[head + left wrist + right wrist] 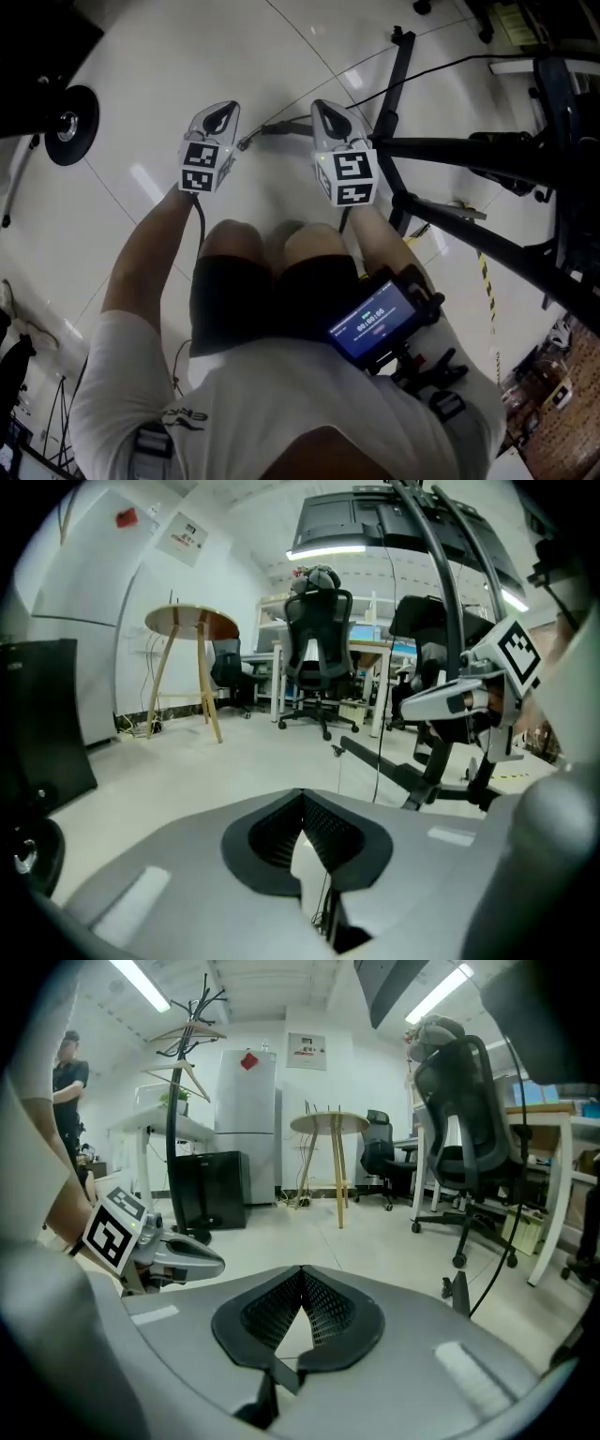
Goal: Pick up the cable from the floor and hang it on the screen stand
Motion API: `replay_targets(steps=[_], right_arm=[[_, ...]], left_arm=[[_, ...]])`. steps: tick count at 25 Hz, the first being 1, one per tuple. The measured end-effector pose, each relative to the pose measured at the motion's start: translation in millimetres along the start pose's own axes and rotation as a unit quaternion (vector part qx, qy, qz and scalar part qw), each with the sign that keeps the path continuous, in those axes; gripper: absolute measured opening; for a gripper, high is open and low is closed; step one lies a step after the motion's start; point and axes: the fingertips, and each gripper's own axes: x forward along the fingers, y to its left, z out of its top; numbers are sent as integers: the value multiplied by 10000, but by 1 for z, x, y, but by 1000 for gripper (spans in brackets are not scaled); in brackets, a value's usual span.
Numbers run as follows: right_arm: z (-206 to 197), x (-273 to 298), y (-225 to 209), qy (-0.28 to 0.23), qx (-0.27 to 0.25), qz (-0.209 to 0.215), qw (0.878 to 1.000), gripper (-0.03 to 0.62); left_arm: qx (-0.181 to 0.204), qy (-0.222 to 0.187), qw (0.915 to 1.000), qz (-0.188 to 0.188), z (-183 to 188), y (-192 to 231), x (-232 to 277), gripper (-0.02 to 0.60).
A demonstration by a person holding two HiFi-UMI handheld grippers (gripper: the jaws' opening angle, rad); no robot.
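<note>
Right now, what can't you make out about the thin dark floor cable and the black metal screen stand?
- Thin dark cable: head view, one end runs behind the right gripper, so its full run is unclear.
- Black metal screen stand: head view, cut off by the right edge.
- Both gripper views: the near floor is hidden by each gripper's own grey body.
- Blue chest display: head view, text too small to read.

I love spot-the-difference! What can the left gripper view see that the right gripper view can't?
Only the left gripper view shows the right gripper with its marker cube. Only the right gripper view shows the left gripper, a coat rack and a person standing far off. Both show the round wooden table and the wall poster.
</note>
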Motion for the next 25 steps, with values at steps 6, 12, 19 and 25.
replay_targets(steps=[6, 12, 19, 25], right_arm=[[-56, 19, -10, 67, 99, -196, 9997, 14], [-78, 13, -10, 238, 125, -188, 9995, 14], [-86, 15, -12, 298, 131, -235, 9992, 14], [-87, 9, -14, 377, 109, -259, 9989, 14]], left_arm=[[178, 706, 9965, -422, -106, -11, 35, 3], [559, 1386, 9854, -817, -154, -39, 49, 5], [1483, 2142, 9604, -986, -197, -47, 70, 120], [2046, 2634, 9367, -1062, -215, -57, 79, 124]])
